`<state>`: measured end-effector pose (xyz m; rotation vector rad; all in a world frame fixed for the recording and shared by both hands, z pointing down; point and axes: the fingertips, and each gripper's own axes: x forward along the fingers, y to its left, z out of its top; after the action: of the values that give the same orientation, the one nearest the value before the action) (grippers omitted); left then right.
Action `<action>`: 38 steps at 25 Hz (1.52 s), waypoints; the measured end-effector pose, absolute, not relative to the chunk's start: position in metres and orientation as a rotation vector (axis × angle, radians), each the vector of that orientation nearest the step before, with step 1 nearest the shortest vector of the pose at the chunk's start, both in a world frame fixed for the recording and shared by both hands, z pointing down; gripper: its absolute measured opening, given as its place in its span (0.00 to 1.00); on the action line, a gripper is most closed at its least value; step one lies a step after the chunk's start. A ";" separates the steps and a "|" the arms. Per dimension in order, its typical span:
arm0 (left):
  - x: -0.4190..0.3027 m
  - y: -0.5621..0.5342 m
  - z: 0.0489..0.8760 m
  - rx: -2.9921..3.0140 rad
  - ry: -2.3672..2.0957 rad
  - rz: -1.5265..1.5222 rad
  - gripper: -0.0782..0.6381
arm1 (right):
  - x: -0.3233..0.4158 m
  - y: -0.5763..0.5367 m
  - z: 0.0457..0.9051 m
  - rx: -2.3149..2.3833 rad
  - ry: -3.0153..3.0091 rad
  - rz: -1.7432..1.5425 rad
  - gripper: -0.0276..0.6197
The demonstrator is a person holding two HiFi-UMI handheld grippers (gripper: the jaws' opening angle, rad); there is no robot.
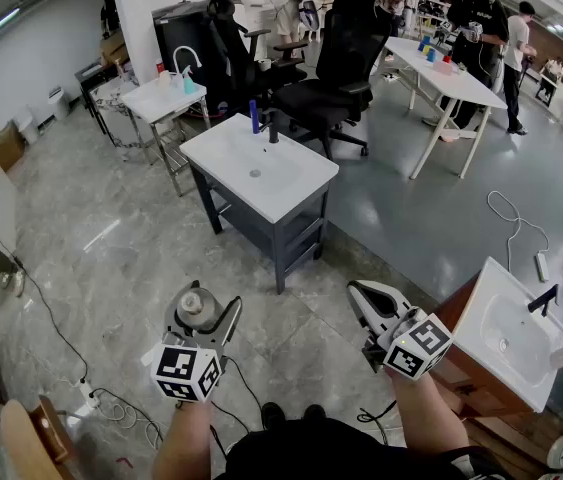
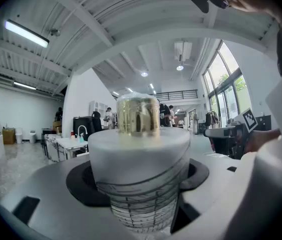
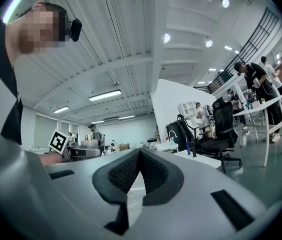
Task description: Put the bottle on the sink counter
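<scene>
**Left hand-held gripper** [image 1: 201,318]: jaws spread wide and clamped on the body of the bottle [image 2: 139,156], which stands upright between them. The bottle is carried in the air above the floor, not yet over any counter.

**Right hand-held gripper** [image 3: 141,170]: pads together, nothing between them.

**Handling (judged).** The wide, round body fills the jaws, so the present hold at mid-body looks sound. The narrow cap would give less purchase. The wall appears smooth and stiff, hence possibly slippery. Whether it is glass or plastic cannot be told, so it should be set down gently and upright. It seems light to moderate in weight, but how full it is cannot be made out.

**Appearance.** Squat cylinder: opaque white upper band, clearer lower part printed with fine dark lines, gold cap [image 2: 138,115] under clear film.

**Surroundings.** A white sink counter [image 1: 306,183] on a dark cabinet stands well ahead, bearing a black faucet [image 1: 273,126] and a blue bottle [image 1: 254,116]. A second sink counter [image 1: 486,353] lies near the right hand-held gripper.
</scene>
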<state>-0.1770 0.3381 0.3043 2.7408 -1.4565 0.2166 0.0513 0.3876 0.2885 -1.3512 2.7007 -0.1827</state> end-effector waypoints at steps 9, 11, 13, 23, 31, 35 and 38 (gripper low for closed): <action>-0.156 0.342 0.306 2.724 -1.470 0.214 0.58 | 0.069 0.397 0.295 -1.321 2.720 -0.189 0.06; -0.153 0.341 0.306 2.726 -1.468 0.220 0.58 | 0.073 0.396 0.293 -1.326 2.717 -0.186 0.06; -0.149 0.341 0.305 2.726 -1.466 0.224 0.58 | 0.076 0.396 0.291 -1.331 2.711 -0.184 0.06; -0.118 0.350 0.310 2.731 -1.460 0.224 0.58 | 0.103 0.412 0.299 -1.322 2.723 -0.168 0.06; -0.099 0.332 0.312 2.744 -1.436 0.217 0.58 | 0.118 0.400 0.309 -1.337 2.730 -0.207 0.06; -0.100 0.312 0.316 2.740 -1.435 0.210 0.58 | 0.115 0.380 0.312 -1.334 2.737 -0.226 0.07; -0.105 0.291 0.323 2.729 -1.429 0.205 0.58 | 0.110 0.359 0.317 -1.331 2.744 -0.249 0.06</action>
<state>-0.1051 0.2915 0.3227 2.7292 -1.4293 0.2055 0.1104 0.3593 0.3168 -1.3306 2.7437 -0.2491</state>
